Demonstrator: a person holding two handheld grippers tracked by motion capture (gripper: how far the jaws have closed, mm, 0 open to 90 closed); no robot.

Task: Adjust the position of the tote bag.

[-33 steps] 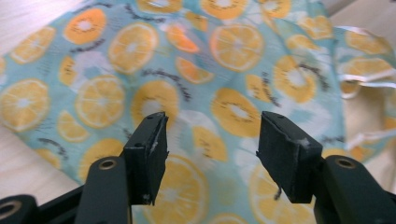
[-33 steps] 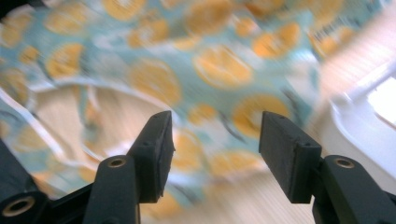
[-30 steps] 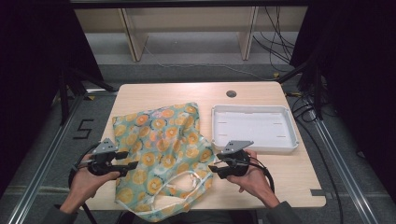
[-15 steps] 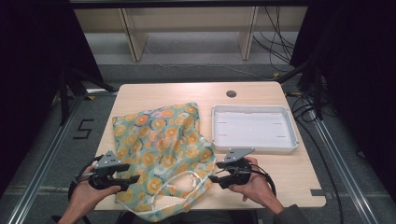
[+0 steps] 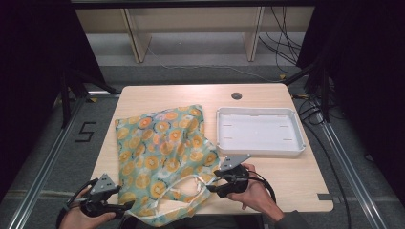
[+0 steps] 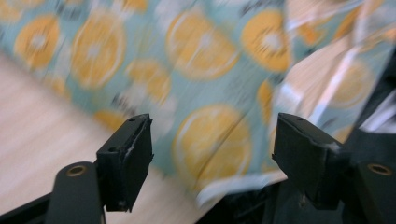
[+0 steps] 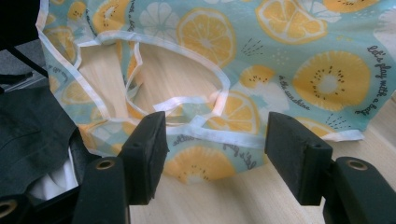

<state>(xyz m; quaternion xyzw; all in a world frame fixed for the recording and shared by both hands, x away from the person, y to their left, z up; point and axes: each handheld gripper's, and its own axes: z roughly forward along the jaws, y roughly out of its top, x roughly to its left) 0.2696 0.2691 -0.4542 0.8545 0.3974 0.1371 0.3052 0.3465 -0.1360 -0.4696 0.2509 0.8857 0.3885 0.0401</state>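
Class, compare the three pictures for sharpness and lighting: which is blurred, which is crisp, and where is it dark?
Left gripper view: the fruit-print cloth is smeared by motion blur. Right gripper view: crisp, lettering legible. High view: evenly lit table, dark surroundings.

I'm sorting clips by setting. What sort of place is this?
Probably a lab recording station: a wooden table ringed by dark curtains, metal floor rails, loose cables behind.

A pale wooden table (image 5: 286, 186) with a dark round cable hole (image 5: 236, 96) near its far edge stands on grey floor (image 5: 43, 152) marked with a black figure five (image 5: 84, 132), black curtains (image 5: 28, 57) hang left and right, and light wooden shelf legs (image 5: 136, 36) rise at the far side beside loose black cables (image 5: 282, 38).
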